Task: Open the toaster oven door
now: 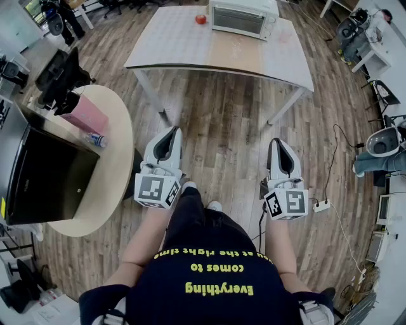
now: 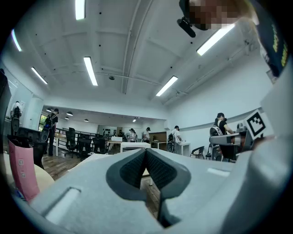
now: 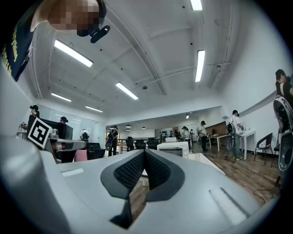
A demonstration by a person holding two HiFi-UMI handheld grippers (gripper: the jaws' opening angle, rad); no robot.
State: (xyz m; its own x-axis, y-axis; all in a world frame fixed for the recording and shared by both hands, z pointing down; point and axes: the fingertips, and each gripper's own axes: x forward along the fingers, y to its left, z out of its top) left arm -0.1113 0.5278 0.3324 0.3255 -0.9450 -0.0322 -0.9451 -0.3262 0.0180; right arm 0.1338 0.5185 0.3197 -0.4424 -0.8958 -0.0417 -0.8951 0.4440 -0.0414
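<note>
A round table (image 1: 117,171) stands at the far left with a pink box (image 1: 87,114) and a small bottle (image 1: 97,139) on it. Just right of it, the left gripper (image 1: 171,133) is held level in front of the person, above the wooden floor (image 1: 222,127). In the left gripper view its pads (image 2: 158,167) meet at the tips, and nothing is between them.

Further ahead stands a long white table (image 1: 184,51). A small red fruit (image 1: 201,19) lies on it, and beside that, to the right, the toaster oven (image 1: 244,18) sits at the far edge with its glass door facing the person and shut. The oven is well apart from both grippers, ahead of them and between their lines.

The right gripper (image 1: 277,143) is also level. Its pads (image 3: 155,169) are pressed together and empty, and the toaster oven (image 3: 173,148) shows just above and right of its tips, far off.
</note>
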